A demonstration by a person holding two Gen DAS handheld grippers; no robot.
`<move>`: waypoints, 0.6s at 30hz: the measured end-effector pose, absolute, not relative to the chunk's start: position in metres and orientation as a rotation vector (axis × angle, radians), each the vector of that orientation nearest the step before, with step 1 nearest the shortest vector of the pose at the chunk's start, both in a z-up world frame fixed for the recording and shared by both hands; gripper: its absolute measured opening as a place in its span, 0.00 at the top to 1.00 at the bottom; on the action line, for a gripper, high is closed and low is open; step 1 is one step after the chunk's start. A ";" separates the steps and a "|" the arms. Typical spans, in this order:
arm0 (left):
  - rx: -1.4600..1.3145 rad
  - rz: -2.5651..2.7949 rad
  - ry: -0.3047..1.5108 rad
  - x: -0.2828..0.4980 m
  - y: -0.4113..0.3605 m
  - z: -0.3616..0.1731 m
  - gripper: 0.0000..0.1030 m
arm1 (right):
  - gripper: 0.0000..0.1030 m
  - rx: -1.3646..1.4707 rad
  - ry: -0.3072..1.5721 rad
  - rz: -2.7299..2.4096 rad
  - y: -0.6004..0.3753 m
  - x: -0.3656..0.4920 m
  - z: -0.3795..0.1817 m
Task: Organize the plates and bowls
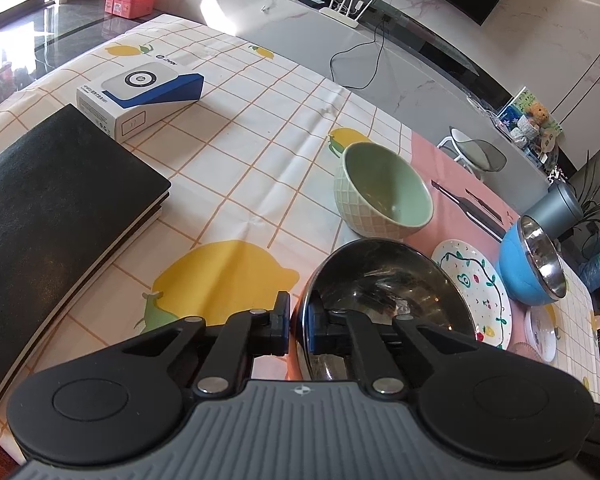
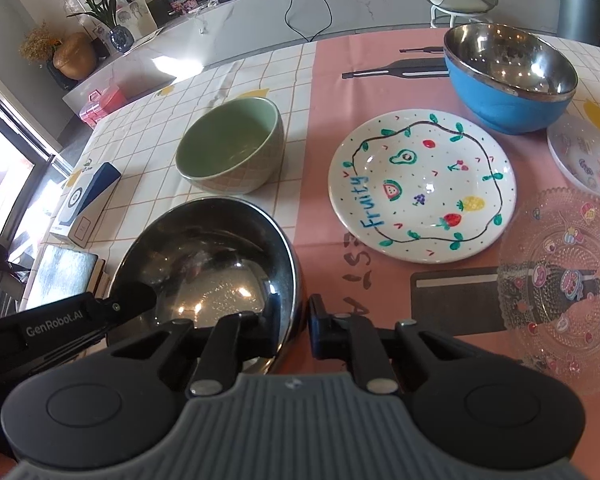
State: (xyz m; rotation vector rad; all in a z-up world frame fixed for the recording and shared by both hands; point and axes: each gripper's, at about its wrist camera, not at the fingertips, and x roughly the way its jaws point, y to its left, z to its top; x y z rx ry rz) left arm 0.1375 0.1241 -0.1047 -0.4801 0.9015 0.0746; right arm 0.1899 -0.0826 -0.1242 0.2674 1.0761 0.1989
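Observation:
A black bowl with a shiny steel inside (image 1: 384, 304) (image 2: 208, 264) sits at the near table edge. My left gripper (image 1: 300, 324) is shut on its left rim, one finger inside, one outside. My right gripper (image 2: 296, 320) is shut on its right rim the same way; the left gripper (image 2: 112, 308) shows at the bowl's left side. Behind it stands a green bowl (image 1: 384, 190) (image 2: 232, 146). A white "Fruity" plate (image 1: 480, 292) (image 2: 420, 184), a blue steel-lined bowl (image 1: 534, 264) (image 2: 508, 76), a small white plate (image 1: 542, 330) (image 2: 584, 160) and a clear glass plate (image 2: 564, 280) lie to the right.
A black notebook (image 1: 60, 216) and a white-and-blue box (image 1: 140, 96) lie on the left of the lemon-print tablecloth (image 1: 236, 184). A stool (image 2: 462, 0) and a grey bin (image 2: 580, 4) stand beyond the far table edge.

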 end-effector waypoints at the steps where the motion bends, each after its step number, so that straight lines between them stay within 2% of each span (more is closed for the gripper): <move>1: -0.477 0.073 0.895 0.136 0.123 -0.101 0.92 | 0.88 0.273 1.075 0.200 -0.084 0.189 -0.123; 12: -0.439 0.068 0.841 0.102 0.107 -0.056 0.92 | 0.89 0.290 1.011 0.218 -0.098 0.154 -0.083; 18: -0.425 0.039 0.836 0.082 0.094 -0.049 0.92 | 0.89 0.328 1.002 0.212 -0.115 0.130 -0.071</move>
